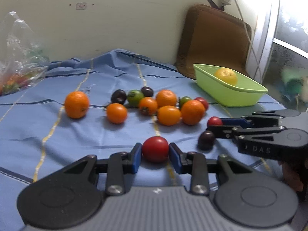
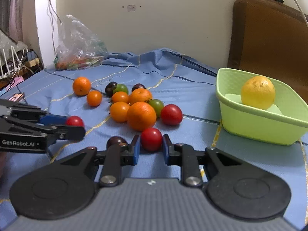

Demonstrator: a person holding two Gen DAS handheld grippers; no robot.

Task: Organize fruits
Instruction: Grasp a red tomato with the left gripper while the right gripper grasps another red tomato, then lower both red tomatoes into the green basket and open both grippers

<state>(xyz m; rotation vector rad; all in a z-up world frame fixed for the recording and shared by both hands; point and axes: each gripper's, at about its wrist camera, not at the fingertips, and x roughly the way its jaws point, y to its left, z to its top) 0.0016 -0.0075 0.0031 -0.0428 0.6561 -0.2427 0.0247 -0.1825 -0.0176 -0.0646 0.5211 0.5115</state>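
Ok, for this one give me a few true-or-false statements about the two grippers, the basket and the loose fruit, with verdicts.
1. The left gripper is closed on a red tomato. True.
2. The right gripper is empty. False: its pads clamp a second red tomato.
3. The green basket holds a single yellow fruit. True.
4. The green tomatoes are already in the basket. False: they lie on the blue cloth among the oranges.
5. The plastic bag sits right beside the basket. False: it lies at the far left of the cloth, well away from the basket.
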